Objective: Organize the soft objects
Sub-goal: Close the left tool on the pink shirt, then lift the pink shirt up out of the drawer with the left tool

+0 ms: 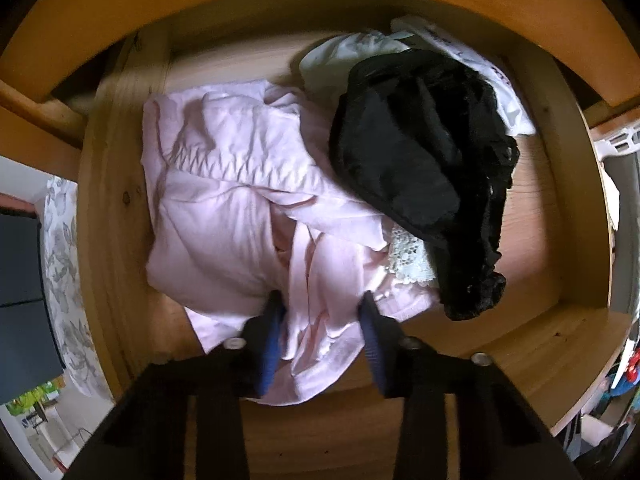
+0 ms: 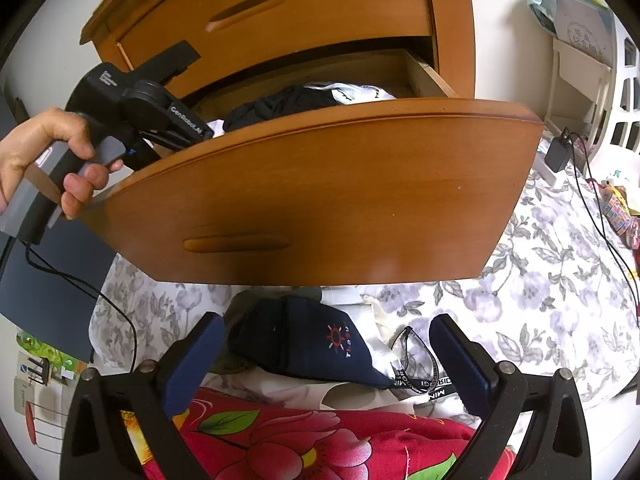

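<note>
Evidently the pink garment (image 1: 240,184), lower centre of frame, is soft, light and limp; a bunched fold is clamped by the left gripper (image 1: 320,316). The right gripper (image 2: 328,360) is held apart, empty.

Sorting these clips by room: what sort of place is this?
Probably a bedroom: an open wooden dresser drawer holding clothes like a pink garment, with a floral bedsheet below.

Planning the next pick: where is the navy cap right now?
In the right wrist view the navy cap lies on the bed below the open drawer's front, between the right tool's open fingers, above the red floral cloth.
</note>
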Demonstrator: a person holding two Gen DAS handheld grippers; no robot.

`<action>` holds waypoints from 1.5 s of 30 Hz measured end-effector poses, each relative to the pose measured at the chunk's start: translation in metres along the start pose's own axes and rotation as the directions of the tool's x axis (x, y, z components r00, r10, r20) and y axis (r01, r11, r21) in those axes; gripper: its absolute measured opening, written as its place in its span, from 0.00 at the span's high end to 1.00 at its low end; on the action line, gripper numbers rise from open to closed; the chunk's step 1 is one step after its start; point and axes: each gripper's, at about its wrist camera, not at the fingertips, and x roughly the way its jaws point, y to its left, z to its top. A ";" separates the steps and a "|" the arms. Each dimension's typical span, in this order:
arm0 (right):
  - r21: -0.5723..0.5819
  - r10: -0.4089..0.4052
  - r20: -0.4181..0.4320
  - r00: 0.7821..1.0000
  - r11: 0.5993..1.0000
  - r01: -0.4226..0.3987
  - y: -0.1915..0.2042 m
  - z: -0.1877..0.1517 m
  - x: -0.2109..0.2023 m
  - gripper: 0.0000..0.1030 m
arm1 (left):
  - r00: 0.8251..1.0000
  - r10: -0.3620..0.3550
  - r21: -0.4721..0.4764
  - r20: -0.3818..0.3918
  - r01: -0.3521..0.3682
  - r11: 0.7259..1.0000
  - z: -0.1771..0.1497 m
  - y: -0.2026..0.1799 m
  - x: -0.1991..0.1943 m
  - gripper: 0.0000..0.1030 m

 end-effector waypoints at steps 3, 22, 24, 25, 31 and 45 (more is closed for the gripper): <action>-0.001 0.001 0.001 1.000 1.000 -0.001 0.000 0.000 0.000 0.00 | 0.999 -0.005 0.011 0.034 0.005 1.000 -0.006 -0.002 -0.004 0.79; 0.001 -0.005 -0.006 1.000 1.000 0.005 0.001 0.000 0.001 0.00 | 0.862 -0.296 -0.040 0.411 0.342 0.939 -0.058 0.038 -0.064 0.89; 0.001 -0.006 -0.006 1.000 1.000 0.006 0.000 0.000 0.001 0.00 | 0.835 -0.316 -0.038 0.452 0.372 0.928 -0.063 0.044 -0.070 0.89; 0.000 -0.007 -0.007 1.000 1.000 0.007 0.001 0.000 0.001 0.00 | 0.822 -0.325 -0.038 0.469 0.386 0.922 -0.066 0.046 -0.074 0.89; 0.001 -0.013 -0.007 1.000 1.000 0.013 0.001 0.000 0.001 0.00 | 0.752 -0.348 -0.028 0.560 0.437 0.899 -0.082 0.059 -0.098 0.89; -0.003 -0.032 -0.005 0.999 0.999 0.032 0.002 -0.001 0.001 0.00 | 0.629 -0.334 0.037 0.702 0.436 0.899 -0.120 0.077 -0.170 0.89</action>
